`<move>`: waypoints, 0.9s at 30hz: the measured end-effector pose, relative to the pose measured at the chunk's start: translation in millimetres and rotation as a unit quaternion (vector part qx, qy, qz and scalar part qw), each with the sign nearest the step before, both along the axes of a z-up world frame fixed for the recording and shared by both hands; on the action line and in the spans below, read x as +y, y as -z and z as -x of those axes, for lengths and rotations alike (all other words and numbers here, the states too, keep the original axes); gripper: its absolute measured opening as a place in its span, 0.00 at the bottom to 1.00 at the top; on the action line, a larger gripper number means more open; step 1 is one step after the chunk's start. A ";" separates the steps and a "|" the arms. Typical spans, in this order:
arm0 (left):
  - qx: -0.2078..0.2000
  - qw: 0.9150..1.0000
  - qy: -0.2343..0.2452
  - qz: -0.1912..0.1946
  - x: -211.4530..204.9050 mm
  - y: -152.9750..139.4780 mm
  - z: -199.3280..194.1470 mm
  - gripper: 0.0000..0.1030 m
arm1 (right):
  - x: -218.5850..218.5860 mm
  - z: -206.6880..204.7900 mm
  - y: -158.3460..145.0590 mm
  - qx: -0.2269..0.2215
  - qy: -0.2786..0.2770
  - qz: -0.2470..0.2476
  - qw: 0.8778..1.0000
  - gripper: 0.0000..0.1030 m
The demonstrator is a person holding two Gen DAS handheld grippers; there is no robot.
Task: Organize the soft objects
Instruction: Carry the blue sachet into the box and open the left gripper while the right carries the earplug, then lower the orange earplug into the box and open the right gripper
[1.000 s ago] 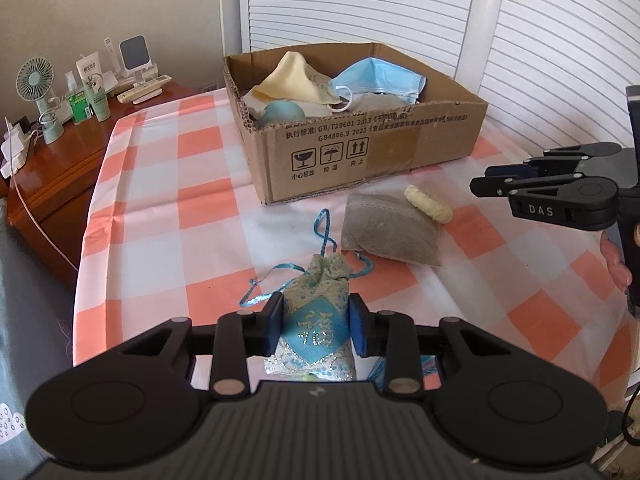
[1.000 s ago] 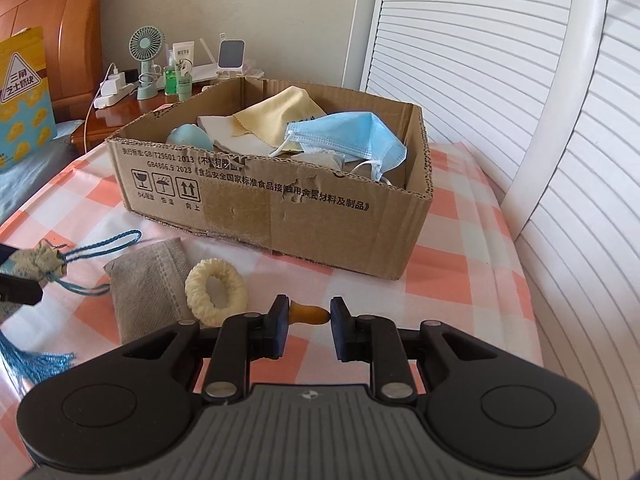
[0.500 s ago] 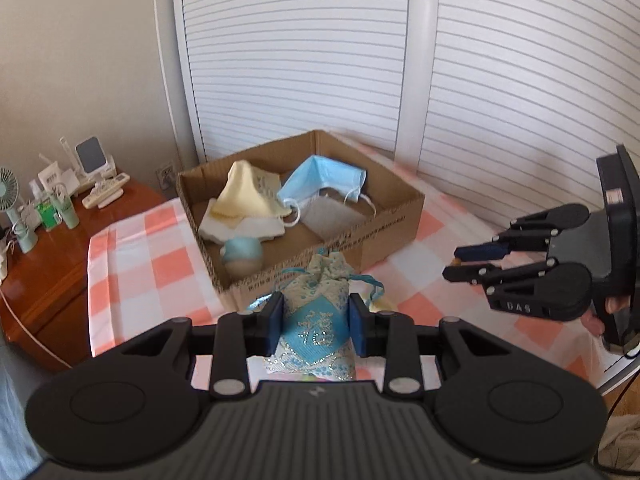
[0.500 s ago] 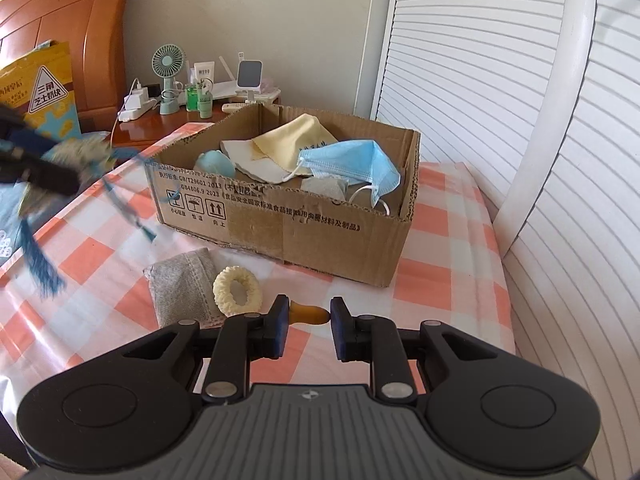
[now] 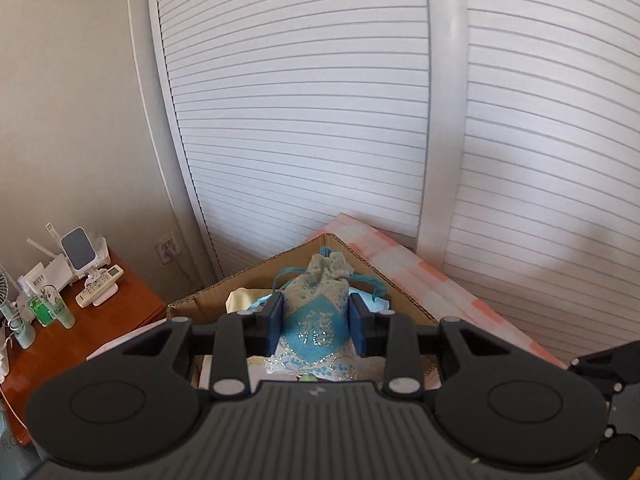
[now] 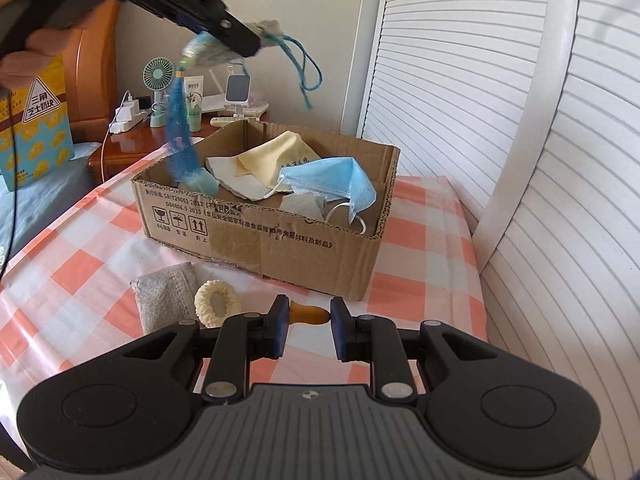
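Observation:
My left gripper [image 5: 316, 322] is shut on a blue and cream drawstring pouch [image 5: 316, 320] and holds it high above the cardboard box [image 5: 304, 254]. In the right wrist view the pouch [image 6: 208, 50] hangs in the left gripper with its blue tassel [image 6: 180, 136] dangling over the box [image 6: 264, 240]. The box holds a blue face mask [image 6: 332, 180], a yellow cloth [image 6: 276, 154] and other soft items. My right gripper [image 6: 306, 316] is shut on a small amber rubber piece [image 6: 308, 314] above the table. A grey pouch [image 6: 166, 294] and a cream scrunchie [image 6: 216, 308] lie before the box.
The box stands on an orange and white checked tablecloth [image 6: 420, 236]. White louvred doors [image 6: 460, 80] rise behind and to the right. A wooden nightstand [image 5: 72, 332] at the left carries a fan [image 6: 158, 80], bottles and chargers. A yellow bag [image 6: 36, 116] stands far left.
My left gripper has lifted the drawstring pouch off the table and carried it up and forward over the box. My right gripper has stayed shut on the amber piece, nearly still.

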State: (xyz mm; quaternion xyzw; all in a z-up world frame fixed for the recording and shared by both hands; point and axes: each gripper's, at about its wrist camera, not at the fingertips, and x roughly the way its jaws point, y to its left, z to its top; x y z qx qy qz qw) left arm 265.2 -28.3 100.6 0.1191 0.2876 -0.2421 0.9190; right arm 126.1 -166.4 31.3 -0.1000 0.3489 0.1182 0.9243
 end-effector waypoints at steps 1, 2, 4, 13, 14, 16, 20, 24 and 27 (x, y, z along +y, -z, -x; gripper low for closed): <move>0.007 1.000 -0.005 0.003 -1.5 4.4 -5.8 0.32 | -1.3 -0.3 -0.5 -0.001 0.001 0.000 1.000 0.25; 0.011 1.000 -0.009 0.004 -3.1 9.2 -9.9 0.34 | -2.7 -0.7 -0.7 -0.001 0.003 0.001 1.000 0.25; 0.023 1.000 -0.012 0.008 -4.2 21.7 -13.7 0.48 | -4.8 -1.6 -0.5 -0.001 0.005 0.001 1.000 0.25; 0.039 0.998 -0.046 0.016 24.2 43.8 5.4 0.93 | -5.4 -6.5 -1.2 0.002 0.005 0.002 1.000 0.25; 0.041 0.998 -0.047 0.021 29.5 43.6 10.2 0.93 | -4.6 -7.3 -2.1 0.001 0.005 0.002 1.000 0.25; 0.043 0.997 -0.057 0.023 39.4 43.3 20.8 0.97 | -2.7 -8.5 -4.4 -0.001 0.003 0.000 1.000 0.25; 0.033 0.997 -0.070 0.014 52.8 42.0 47.8 0.98 | 1.8 -15.0 -10.7 -0.007 0.000 -0.003 1.000 0.25; 0.011 0.997 -0.076 0.004 57.1 43.4 77.6 0.99 | 5.3 -27.1 -19.2 -0.014 -0.002 -0.011 1.000 0.25; 0.002 0.997 -0.082 -0.007 57.0 48.4 97.0 0.99 | 8.0 -41.6 -27.1 -0.019 -0.004 -0.016 1.000 0.25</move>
